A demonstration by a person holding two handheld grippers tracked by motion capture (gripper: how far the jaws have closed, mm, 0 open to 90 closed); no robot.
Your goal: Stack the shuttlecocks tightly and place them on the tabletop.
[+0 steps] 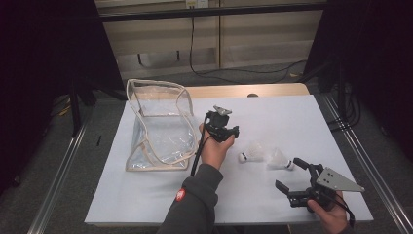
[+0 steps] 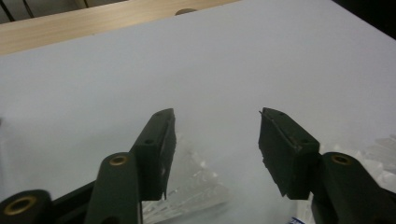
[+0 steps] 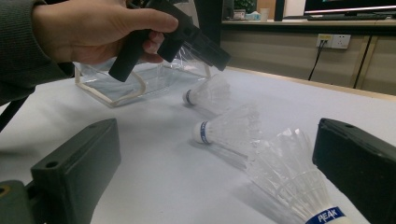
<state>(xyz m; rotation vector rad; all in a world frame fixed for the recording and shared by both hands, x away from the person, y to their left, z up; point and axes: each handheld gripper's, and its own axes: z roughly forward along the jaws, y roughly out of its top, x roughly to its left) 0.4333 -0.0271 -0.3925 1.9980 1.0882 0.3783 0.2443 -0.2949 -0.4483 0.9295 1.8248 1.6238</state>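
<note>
High view: left gripper [image 1: 233, 138] held unclenched, empty, just upper-left of nearest shuttlecock [image 1: 249, 152], whose cork points lower-left.

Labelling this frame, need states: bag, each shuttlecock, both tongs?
Clear plastic bag with beige trim: standing, top open, nothing visible inside.
White feather shuttlecock nearest the bag: lying on its side, loose.
Middle white shuttlecock: on its side, loose.
White shuttlecock marked PEAK: on its side between the right tongs' jaws, untouched.
Left tongs: open, holding nothing.
Right tongs: open.
</note>
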